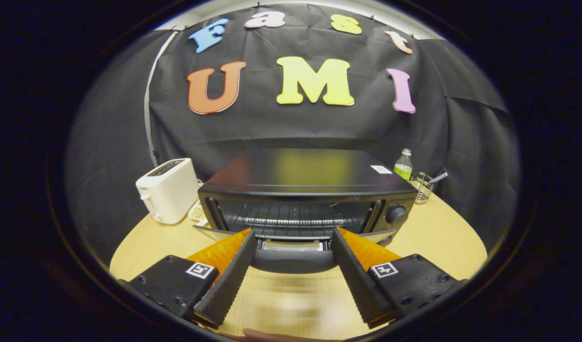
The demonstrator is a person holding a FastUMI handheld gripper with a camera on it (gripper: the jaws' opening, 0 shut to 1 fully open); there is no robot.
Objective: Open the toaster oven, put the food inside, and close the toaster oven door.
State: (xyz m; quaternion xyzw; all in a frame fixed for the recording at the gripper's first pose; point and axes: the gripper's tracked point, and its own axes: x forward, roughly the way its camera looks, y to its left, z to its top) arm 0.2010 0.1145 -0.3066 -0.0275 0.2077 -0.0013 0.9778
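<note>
A black toaster oven (310,173) stands on the round wooden table (438,232), just beyond my fingers. Its glass door (293,243) is swung down and open, so the wire rack (295,217) inside shows. The door's dark handle (293,261) lies across the gap between my fingers. My gripper (293,232) is open wide, its tips at the door's edge, and holds nothing. A pale dish with food (196,212) peeks out between the oven and a white toaster, mostly hidden.
The white pop-up toaster (168,190) sits left of the oven. Behind the oven's right corner are a clear bottle (403,166) and a wire basket (421,186) with a utensil. The oven's knob (396,214) is on its right front. A hand's edge (271,335) shows below my fingers.
</note>
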